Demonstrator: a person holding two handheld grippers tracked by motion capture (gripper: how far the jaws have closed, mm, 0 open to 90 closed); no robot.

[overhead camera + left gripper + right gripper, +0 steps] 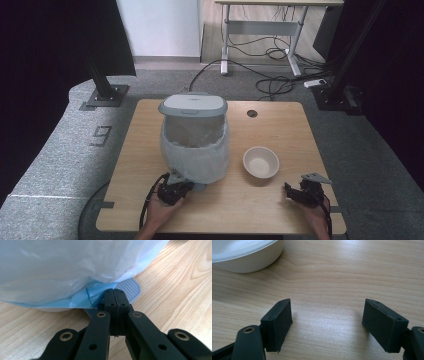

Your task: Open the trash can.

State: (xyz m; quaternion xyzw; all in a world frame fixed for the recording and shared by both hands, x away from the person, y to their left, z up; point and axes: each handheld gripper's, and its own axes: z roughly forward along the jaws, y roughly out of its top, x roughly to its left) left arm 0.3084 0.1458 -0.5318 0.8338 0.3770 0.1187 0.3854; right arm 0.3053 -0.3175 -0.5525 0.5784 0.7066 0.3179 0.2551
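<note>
Left tool point(115, 293) jaws pressed together at bin's point(193, 137) pedal point(128, 287), right tool point(328, 322) wide, bowl point(244, 253) near.

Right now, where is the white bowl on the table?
In the high view, the white bowl stands right of centre on the table, between the lined bin and the right gripper.

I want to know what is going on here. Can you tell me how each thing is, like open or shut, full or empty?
Bin: lid up, lined with a plastic bag.
Pedal: left gripper sits on it.
Bowl: upright, empty.
Left gripper: shut, nothing between the jaws.
Right gripper: open, holding nothing, over bare table.
</note>
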